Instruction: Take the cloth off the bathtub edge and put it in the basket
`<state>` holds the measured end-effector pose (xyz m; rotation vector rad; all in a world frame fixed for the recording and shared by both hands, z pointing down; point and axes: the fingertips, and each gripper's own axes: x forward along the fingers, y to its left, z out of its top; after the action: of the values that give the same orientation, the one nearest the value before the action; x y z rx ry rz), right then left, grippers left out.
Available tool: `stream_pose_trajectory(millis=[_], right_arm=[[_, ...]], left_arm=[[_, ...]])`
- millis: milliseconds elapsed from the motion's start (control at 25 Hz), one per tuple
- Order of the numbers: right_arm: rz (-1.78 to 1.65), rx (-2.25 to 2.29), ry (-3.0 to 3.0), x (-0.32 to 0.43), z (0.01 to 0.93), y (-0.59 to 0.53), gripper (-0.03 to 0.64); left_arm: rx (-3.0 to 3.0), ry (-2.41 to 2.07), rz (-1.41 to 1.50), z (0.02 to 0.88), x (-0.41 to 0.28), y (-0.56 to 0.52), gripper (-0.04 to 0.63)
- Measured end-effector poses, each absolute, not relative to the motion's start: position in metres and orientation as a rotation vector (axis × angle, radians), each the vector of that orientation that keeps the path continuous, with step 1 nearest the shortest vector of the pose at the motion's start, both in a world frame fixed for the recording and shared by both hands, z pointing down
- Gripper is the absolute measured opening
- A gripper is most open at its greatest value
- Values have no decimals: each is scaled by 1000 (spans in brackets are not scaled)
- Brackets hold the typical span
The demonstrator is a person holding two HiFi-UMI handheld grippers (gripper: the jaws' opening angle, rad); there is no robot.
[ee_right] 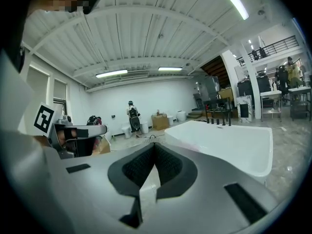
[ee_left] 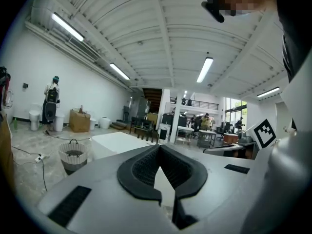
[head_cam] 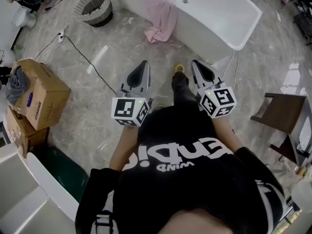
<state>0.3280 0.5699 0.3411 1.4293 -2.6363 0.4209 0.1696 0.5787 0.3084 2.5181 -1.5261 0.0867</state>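
Note:
A pink cloth (head_cam: 162, 16) hangs over the near edge of the white bathtub (head_cam: 214, 13), and its lower end lies on the floor. A round woven basket (head_cam: 96, 8) stands on the floor to the left of the tub. My left gripper (head_cam: 144, 64) and right gripper (head_cam: 196, 64) are held side by side in front of my body, well short of the cloth. Both point toward the tub. In the left gripper view the left gripper (ee_left: 158, 147) is shut with nothing in it, the basket (ee_left: 73, 156) at lower left. The right gripper (ee_right: 155, 146) is also shut and holds nothing, beside the bathtub (ee_right: 229, 143).
Cardboard boxes (head_cam: 41, 97) stand at the left, and a black cable (head_cam: 83, 57) runs across the marble floor. A dark wooden chair (head_cam: 285, 113) is at the right. A person (ee_left: 51, 99) stands far off by the wall.

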Motion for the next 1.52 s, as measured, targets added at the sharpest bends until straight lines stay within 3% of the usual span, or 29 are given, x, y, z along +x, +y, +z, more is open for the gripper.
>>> stream_pose_trajectory(millis=[680, 1160, 1520], right_arm=[[413, 1374, -2677, 309, 358, 358, 14], [372, 1268, -2724, 328, 322, 166, 14], [377, 1194, -2754, 316, 314, 85, 14]], left_arm=[[2516, -1539, 92, 324, 160, 379, 11], [2480, -1612, 41, 289, 179, 189, 11], [2427, -1679, 42, 282, 172, 111, 11]])
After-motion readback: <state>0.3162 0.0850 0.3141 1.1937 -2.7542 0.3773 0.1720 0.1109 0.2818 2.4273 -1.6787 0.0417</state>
